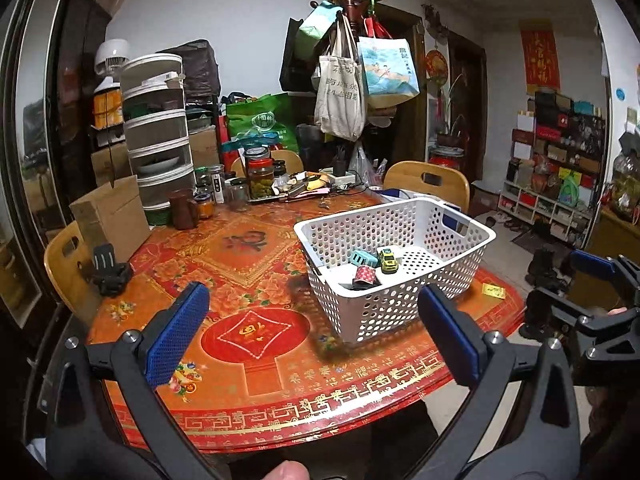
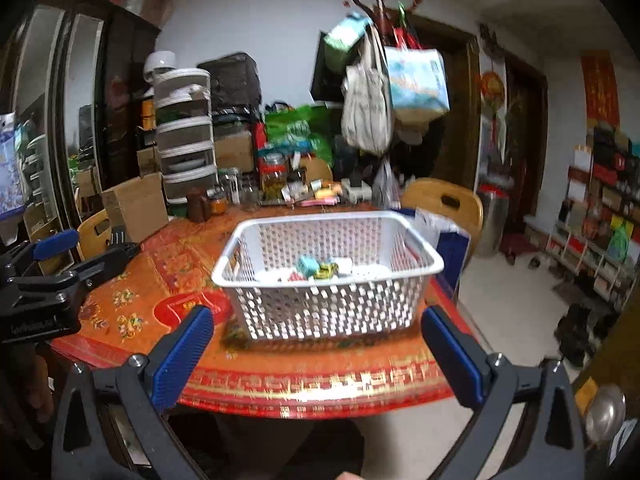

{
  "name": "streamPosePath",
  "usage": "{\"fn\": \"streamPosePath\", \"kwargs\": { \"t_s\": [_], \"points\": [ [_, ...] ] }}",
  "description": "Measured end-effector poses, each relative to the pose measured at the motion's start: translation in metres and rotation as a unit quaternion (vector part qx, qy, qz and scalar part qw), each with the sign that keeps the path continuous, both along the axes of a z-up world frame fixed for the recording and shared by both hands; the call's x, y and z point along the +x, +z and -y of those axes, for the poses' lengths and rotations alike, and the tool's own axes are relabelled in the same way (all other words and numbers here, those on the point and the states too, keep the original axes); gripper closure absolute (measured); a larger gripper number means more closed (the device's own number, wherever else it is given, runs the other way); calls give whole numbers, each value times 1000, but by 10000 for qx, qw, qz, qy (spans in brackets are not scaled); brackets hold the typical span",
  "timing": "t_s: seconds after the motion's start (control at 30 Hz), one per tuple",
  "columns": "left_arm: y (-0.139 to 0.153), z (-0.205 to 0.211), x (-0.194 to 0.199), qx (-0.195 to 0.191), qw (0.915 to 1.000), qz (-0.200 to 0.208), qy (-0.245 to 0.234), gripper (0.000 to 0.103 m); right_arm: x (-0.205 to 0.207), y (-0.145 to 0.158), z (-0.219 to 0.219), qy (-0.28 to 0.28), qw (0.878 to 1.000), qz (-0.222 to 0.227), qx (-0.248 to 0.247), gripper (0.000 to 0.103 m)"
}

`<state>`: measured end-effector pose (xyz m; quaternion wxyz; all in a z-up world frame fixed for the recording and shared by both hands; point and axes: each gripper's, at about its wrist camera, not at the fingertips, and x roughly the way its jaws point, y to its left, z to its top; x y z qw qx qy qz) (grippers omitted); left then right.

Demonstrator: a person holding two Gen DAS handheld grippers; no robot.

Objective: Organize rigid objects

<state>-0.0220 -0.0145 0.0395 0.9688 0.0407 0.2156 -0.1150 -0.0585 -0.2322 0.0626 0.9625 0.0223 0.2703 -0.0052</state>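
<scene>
A white perforated basket [image 1: 404, 300] stands on the red patterned round table [image 1: 256, 364]. Inside it lie a yellow toy car [image 1: 387, 260], a teal block [image 1: 363, 259], a red patterned piece [image 1: 365, 275] and white items. My left gripper [image 1: 314, 340] is open and empty, held above the table's near edge, short of the basket. My right gripper [image 2: 318, 356] is open and empty, in front of the basket [image 2: 332, 312], which holds the teal block [image 2: 307, 265] and toy car [image 2: 327, 270]. The right gripper also shows in the left wrist view [image 1: 592, 276].
A small yellow packet [image 1: 493, 291] lies on the table right of the basket. A black stand [image 1: 109, 270] and a cardboard box [image 1: 110, 216] sit at the left. Jars [image 1: 260, 178] and clutter line the far edge. Wooden chairs [image 1: 430, 182] surround the table.
</scene>
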Motion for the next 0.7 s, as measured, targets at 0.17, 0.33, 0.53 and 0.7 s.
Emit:
{"fn": "streamPosePath", "kwargs": {
  "t_s": [0.17,0.33,0.53,0.7],
  "points": [
    [-16,30,21,15,9993,-320,-171,0,8,-10,22,-191,9994,-145,230,0],
    [-27,42,38,53,9985,-511,-182,0,12,-17,26,-128,9992,-290,254,0],
    [-25,40,45,18,9986,-506,-152,0,13,-17,22,-58,9993,-293,215,0],
    [-28,41,46,56,9985,-534,-121,0,12,-16,20,-2,9994,-296,193,0]
  ]
}}
